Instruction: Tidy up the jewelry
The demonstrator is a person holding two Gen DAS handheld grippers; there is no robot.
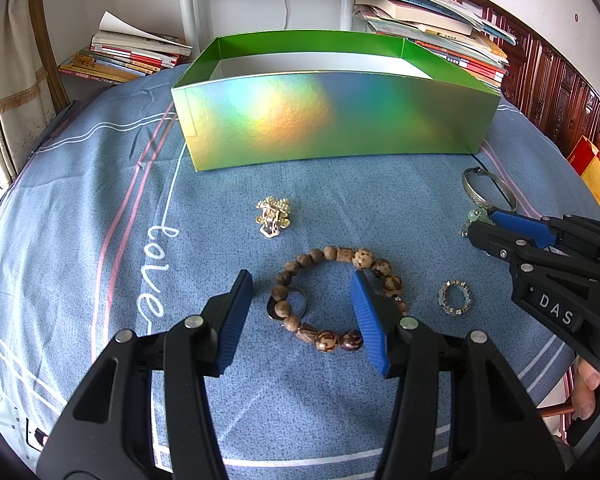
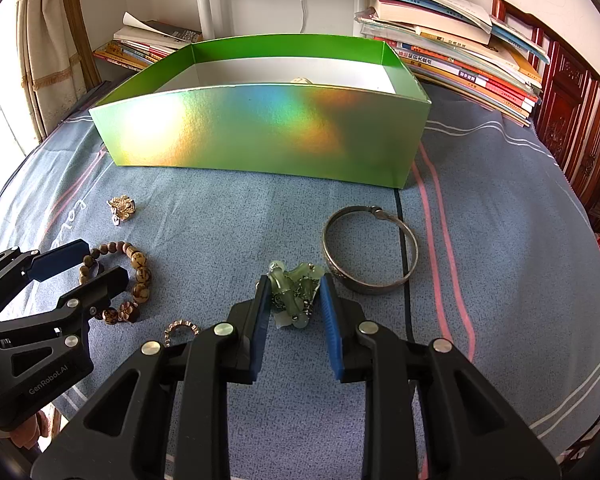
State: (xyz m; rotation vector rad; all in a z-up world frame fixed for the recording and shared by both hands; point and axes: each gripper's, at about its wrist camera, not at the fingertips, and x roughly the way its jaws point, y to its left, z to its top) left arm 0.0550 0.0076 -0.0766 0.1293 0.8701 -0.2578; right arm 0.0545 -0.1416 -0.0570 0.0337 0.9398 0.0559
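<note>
The right hand-held gripper (image 2: 294, 300) is being held low over the blue cloth (image 2: 500, 240), its jaws parted around a green charm (image 2: 296, 294). A bangle (image 2: 370, 250) is lying just beside it. The left hand-held gripper (image 2: 84, 264) is being held over a bead bracelet (image 2: 134, 276). A green box (image 2: 260, 136) is standing behind.

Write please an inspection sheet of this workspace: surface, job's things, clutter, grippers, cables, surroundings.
Surface: blue striped bedsheet.
Job's things: open green holographic cardboard box; brown wooden bead bracelet; gold rhinestone brooch; silver metal bangle; pale green jade ornament; small crystal ring.
Clutter: nothing seen.
Grippers: left gripper open over the bracelet; right gripper open around the ornament.
Cables: white cord on wall.
Surroundings: book stacks; carved wooden headboard.
</note>
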